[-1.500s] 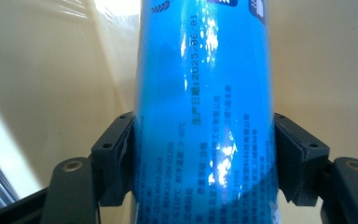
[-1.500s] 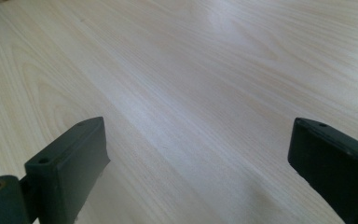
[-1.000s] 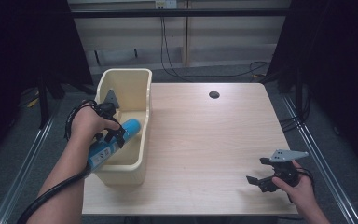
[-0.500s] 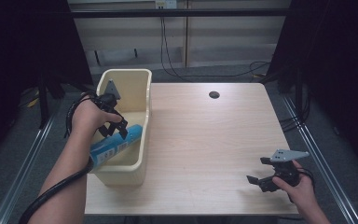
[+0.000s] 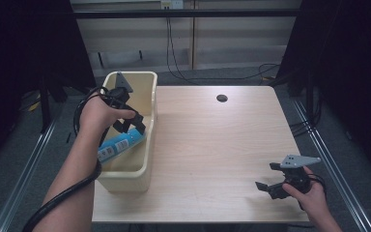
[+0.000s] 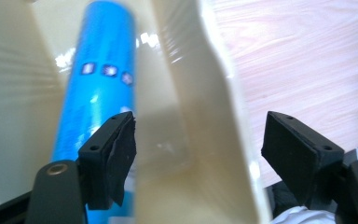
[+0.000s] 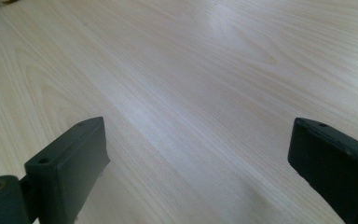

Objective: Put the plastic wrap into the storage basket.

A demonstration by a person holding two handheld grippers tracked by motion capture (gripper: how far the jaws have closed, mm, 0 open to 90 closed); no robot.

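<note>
- High view: the left gripper [image 5: 134, 126] hangs over the cream bin [image 5: 147, 159] at the table's [image 5: 212, 159] left edge, with the blue tube [image 5: 120, 145] lying slanted inside the bin just beneath its jaws. The right gripper [image 5: 270, 180] sits low at the table's near right corner, well apart from the bin.
- Left gripper view: the jaws have just been opening and stand apart, straddling the cream bin's [image 6: 214, 121] side wall; the blue tube [image 6: 98, 93] lies free in the bin beside one pad, no longer pinched.
- Right gripper view: the jaws are spread wide above the bare table [image 7: 191, 84], with nothing between them.
</note>
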